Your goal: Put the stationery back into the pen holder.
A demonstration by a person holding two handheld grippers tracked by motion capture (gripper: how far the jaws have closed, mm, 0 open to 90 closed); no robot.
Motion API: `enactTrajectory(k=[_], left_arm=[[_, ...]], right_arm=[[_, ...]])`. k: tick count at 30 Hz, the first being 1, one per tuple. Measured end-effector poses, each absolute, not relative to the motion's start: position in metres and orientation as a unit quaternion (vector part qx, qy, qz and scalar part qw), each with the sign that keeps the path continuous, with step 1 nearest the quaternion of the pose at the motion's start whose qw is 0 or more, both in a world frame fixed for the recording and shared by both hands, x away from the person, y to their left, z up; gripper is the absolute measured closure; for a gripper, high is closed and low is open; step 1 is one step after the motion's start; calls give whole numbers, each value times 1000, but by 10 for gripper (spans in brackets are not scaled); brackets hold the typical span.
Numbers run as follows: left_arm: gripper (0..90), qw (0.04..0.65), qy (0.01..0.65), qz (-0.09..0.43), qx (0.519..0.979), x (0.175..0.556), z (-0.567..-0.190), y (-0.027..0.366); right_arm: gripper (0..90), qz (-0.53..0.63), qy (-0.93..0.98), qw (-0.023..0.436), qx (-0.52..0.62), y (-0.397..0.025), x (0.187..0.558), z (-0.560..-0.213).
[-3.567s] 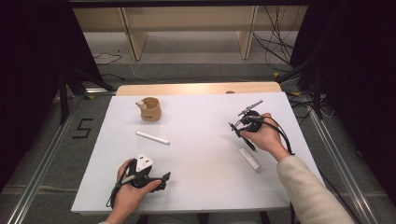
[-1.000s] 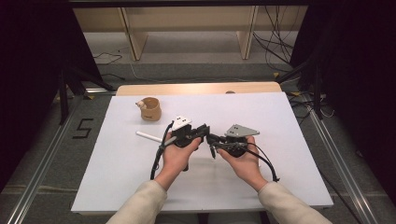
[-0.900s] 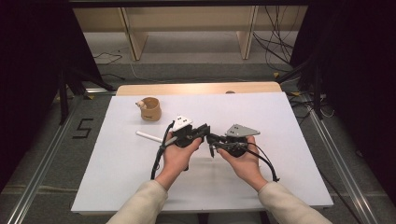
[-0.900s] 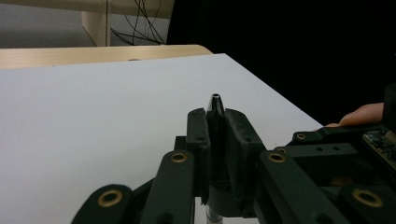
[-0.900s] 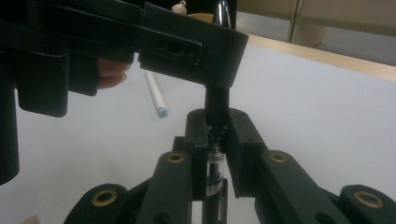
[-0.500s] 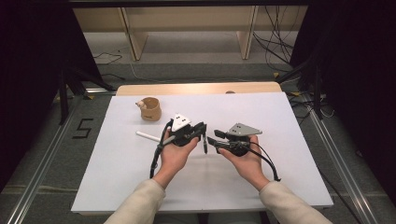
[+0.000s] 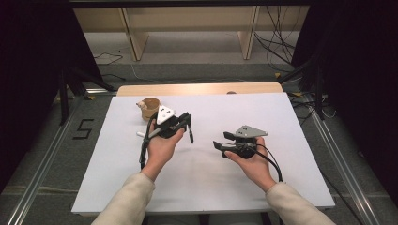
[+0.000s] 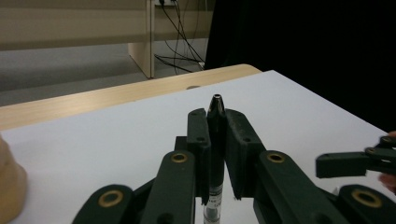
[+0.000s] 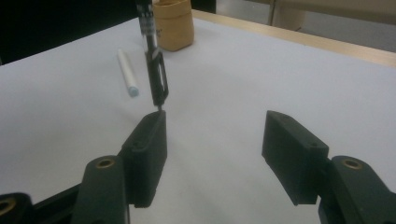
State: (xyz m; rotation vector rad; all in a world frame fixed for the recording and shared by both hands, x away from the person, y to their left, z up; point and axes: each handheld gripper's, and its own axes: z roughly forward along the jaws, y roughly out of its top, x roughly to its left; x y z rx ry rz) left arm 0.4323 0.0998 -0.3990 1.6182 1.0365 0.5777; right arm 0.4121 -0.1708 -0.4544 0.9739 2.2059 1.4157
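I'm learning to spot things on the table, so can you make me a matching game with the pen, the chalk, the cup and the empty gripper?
Things:
1. pen
2. chalk
3. cup
4. right gripper

Clues:
A. brown, standing near the far edge of the table
B. jaws wide apart, holding nothing
C. white, lying flat on the table
D. black, clamped in the left gripper

Pairs: 1-D, 2-C, 3-A, 4-B
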Motion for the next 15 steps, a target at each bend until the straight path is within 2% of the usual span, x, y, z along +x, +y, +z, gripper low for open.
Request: enactTrajectory(k=[15], left_arm=[[809,527,450,286,662,456,-386,133]], right_arm=[[376,486,781,175,351,-180,409,-460]])
